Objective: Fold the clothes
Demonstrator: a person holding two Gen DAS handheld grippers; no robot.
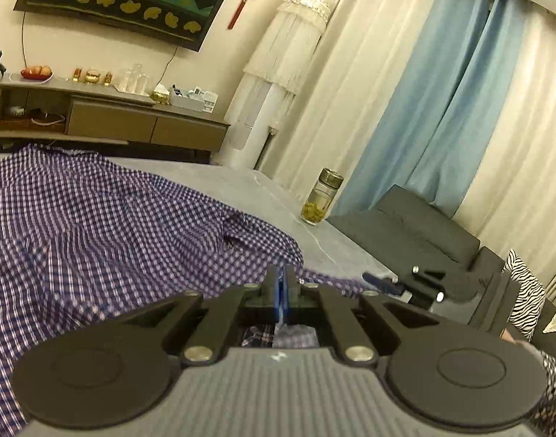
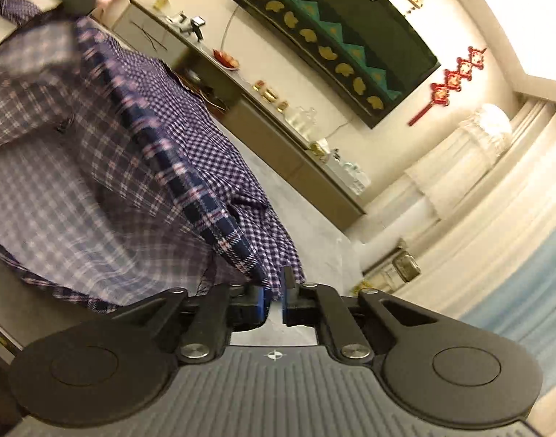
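The left tool (image 1: 281, 284) is pinching an edge of the checked shirt (image 1: 107, 225), its blue pads closed flat on a thin fold of cloth. From there the shirt is running away to the left and forward, lying rumpled across the grey bench (image 1: 249, 182) with its long axis stretching toward the far-left corner. The right tool (image 2: 276, 291) is also clamped on the shirt (image 2: 139, 167) — a bunched corner is disappearing between its narrowly parted fingers, and the cloth is rising from the pinch up and to the left, hanging loose above the bench (image 2: 314, 233) rather than lying flat.

Both tools are gripping along the near-right side of the garment, so the whole body of the shirt is lying to their left. In the left wrist view the right tool (image 1: 383, 284) is showing just to the right, low over the bench edge. A glass jar (image 1: 321, 196) is standing near the far-right edge — any sweep that way risks it.
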